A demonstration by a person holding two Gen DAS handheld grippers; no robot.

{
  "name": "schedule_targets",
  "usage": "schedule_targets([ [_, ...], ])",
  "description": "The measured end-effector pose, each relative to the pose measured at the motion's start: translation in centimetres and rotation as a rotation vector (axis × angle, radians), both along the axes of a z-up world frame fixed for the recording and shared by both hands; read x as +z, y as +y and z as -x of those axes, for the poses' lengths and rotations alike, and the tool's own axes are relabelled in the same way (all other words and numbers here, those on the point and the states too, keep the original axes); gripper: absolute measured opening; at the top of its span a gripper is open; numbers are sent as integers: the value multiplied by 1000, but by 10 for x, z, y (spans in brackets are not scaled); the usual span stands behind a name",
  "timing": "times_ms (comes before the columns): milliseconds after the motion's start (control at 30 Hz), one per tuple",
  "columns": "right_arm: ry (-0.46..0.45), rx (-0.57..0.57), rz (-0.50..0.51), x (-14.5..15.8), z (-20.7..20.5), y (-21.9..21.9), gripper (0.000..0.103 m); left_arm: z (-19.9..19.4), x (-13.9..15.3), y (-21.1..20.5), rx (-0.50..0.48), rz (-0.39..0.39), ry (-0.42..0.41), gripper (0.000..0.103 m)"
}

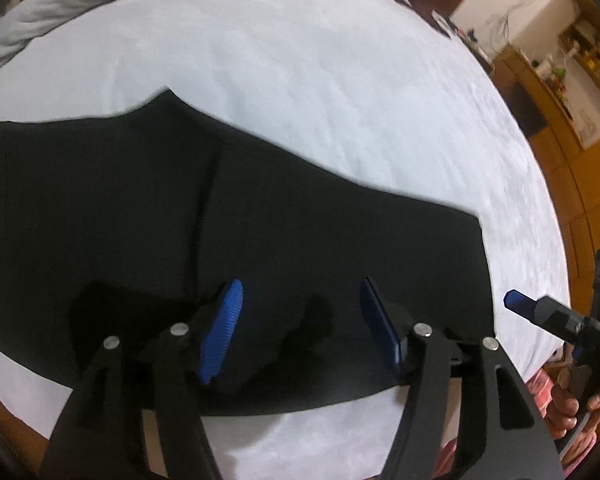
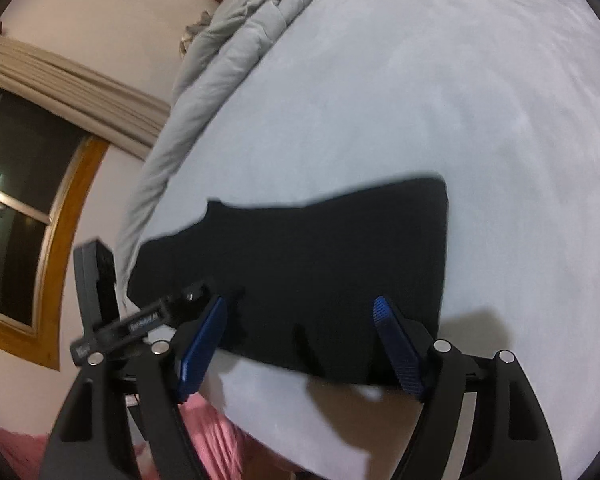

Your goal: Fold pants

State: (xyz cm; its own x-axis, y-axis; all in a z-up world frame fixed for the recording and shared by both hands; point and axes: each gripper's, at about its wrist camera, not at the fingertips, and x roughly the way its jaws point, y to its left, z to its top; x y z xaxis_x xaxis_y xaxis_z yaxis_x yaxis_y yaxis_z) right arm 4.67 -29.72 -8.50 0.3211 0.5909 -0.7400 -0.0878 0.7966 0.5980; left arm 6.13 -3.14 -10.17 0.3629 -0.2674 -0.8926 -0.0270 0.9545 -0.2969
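Black pants lie flat on the white bed sheet, stretching from the left edge to a straight end at the right. My left gripper is open and empty, hovering above the pants' near edge. The right gripper's blue fingertip shows at the far right, beside the pants' right end. In the right wrist view the pants lie across the sheet. My right gripper is open and empty, just above the pants' near edge. The left gripper's body shows at the left.
A grey duvet is bunched along the bed's far side. Wooden furniture stands to the right of the bed. A window with a wooden frame is at the left. Pink fabric lies below the near bed edge.
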Motion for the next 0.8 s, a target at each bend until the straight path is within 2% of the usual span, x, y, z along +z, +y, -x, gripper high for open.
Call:
schedule_targets([
  [100,69,-26,76,-33,0,-3,76,-1,-15,1,8,-12,-3,62],
  [167,103,-55,162,-55,-4,-6,79,-2,-17,0,-11,-38,-8,62],
  [200,103,-63,136,-60,-4,-9,80,-3,-17,0,-9,-39,-9,62],
  [300,76,-93,112,-48,0,-13,80,-7,-13,-5,0,-10,5,62],
  [400,14,-102,163,-21,8,-13,80,0,3,16,32,57,-8,62],
  [500,-41,-79,193,4,14,-6,80,12,17,41,64,17,-33,68],
  [633,-55,-11,159,23,11,29,80,39,36,113,168,-46,-42,69],
  [733,-39,50,130,19,7,56,80,58,40,168,283,-46,-20,72],
  [800,-24,81,145,11,3,76,80,70,40,208,383,-39,-5,72],
])
